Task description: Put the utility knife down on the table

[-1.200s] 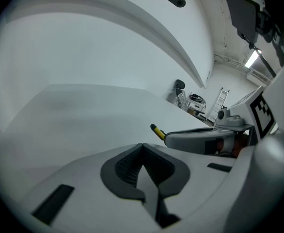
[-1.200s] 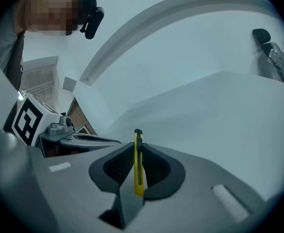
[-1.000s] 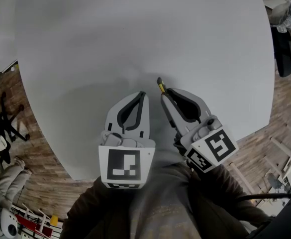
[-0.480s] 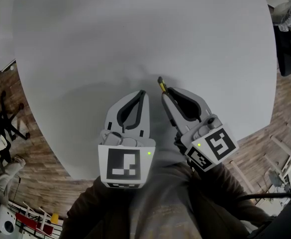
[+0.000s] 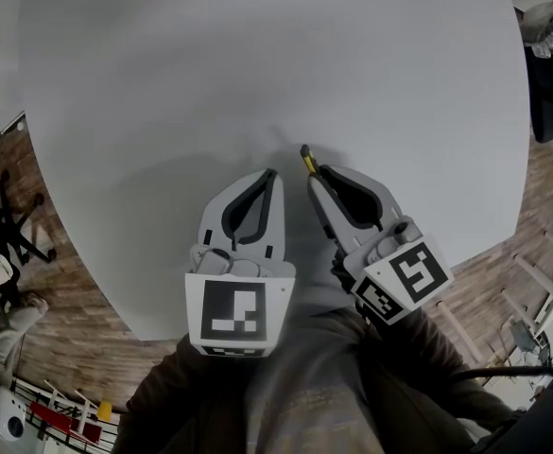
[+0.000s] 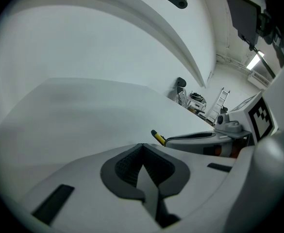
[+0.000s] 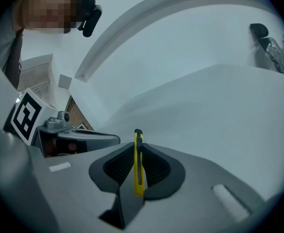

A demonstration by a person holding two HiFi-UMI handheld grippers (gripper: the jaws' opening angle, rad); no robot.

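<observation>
Head view first: I've got the utility knife (image 5: 305, 159) pinched in my right gripper (image 5: 314, 172), with just its yellow-and-black end poking out past the tips. It's over the near part of the grey table (image 5: 257, 55). I can't tell from up here whether it's touching the top or hanging just above. My left gripper (image 5: 271, 174) sits just beside it, jaws together.

Left gripper view: those fingers are closed on nothing. Past them I can see the knife tip sticking out of the other gripper, close over the tabletop.

Right gripper view: the jaws are clamped flat on the knife body, which stands on edge between the pads with its nose pointing away from me.

My plan would be to lower until the knife's edge meets the table, tip the gripper so it lies over flat, then ease the jaws apart slowly so it doesn't flick or skid. After that, back straight out along the handle.

Nothing's really in the way, since the tabletop is bare. The only thing close is my own left gripper, so I'd lean away from it. A black office chair (image 5: 541, 93) is parked well off past the far right edge.
</observation>
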